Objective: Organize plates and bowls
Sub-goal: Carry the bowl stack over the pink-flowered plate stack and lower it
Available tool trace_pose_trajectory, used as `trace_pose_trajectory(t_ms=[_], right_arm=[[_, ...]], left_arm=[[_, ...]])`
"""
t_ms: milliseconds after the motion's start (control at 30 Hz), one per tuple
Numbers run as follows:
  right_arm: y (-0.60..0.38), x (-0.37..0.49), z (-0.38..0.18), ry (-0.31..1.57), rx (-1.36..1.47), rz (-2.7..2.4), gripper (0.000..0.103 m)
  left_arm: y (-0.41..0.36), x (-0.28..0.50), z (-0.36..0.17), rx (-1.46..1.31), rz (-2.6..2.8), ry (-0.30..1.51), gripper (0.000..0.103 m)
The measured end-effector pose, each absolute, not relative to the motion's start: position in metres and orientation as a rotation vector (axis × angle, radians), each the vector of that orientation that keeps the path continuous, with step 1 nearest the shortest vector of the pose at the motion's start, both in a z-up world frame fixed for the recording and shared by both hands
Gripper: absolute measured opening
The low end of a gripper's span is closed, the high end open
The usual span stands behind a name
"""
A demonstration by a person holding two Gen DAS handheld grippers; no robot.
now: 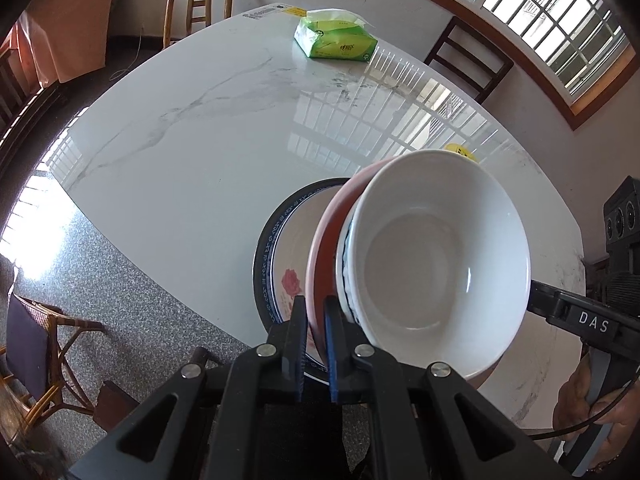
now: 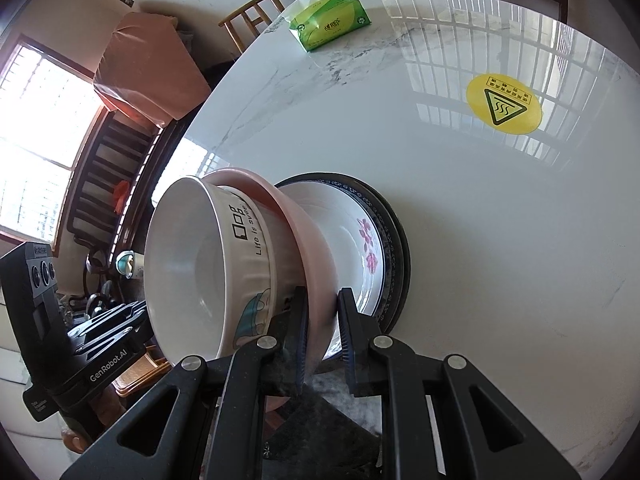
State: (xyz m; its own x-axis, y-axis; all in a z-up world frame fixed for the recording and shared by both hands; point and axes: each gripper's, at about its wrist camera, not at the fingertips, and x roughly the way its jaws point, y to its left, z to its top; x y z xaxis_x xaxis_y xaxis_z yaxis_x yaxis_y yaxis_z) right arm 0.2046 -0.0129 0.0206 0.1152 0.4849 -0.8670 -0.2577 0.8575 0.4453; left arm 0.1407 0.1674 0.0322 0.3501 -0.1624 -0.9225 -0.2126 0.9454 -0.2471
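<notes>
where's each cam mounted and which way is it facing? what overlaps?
Left wrist: on the left gripper, looking steeply down its jaws, shut on the pink bowl; the person's hand holds the right gripper at right.
Right wrist: on the right gripper, same downward tilt, jaws clamping the pink bowl's opposite rim; the left gripper shows at left.
Shared: white bowl, floral plate, tissue pack, marble table.

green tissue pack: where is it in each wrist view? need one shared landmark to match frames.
Left wrist: green tissue pack top centre, at the marble table's far edge.
Right wrist: pack top centre, slightly left, same far edge.
Shared landmark: the light wooden chair just left of the pack.
</notes>
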Motion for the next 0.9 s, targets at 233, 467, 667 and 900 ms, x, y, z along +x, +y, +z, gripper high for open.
trace_pose_trajectory(t_ms=[233,467,667,900], right_arm=[[-0.007,0.209,0.013,1.367,0.203,0.548,0.017],[-0.003,0.212,0.007,1.378,0.21,0.554,0.017],[-0.004,0.213,0.001,1.395,0.219,0.554,0.017],[-0.005,0.213,-0.004,1.396,0.252,0.569,0.017]], left_arm=[[0.173,0.145,0.027,-0.352,0.04,1.232,0.006],[0.178,0.149,0.02,-0.36,0.043,1.248,0.006],[0.177,0.151,0.013,-0.367,0.041,1.253,0.007],[0.171,0.147,0.017,-0.307,0.063,1.185,0.007]])
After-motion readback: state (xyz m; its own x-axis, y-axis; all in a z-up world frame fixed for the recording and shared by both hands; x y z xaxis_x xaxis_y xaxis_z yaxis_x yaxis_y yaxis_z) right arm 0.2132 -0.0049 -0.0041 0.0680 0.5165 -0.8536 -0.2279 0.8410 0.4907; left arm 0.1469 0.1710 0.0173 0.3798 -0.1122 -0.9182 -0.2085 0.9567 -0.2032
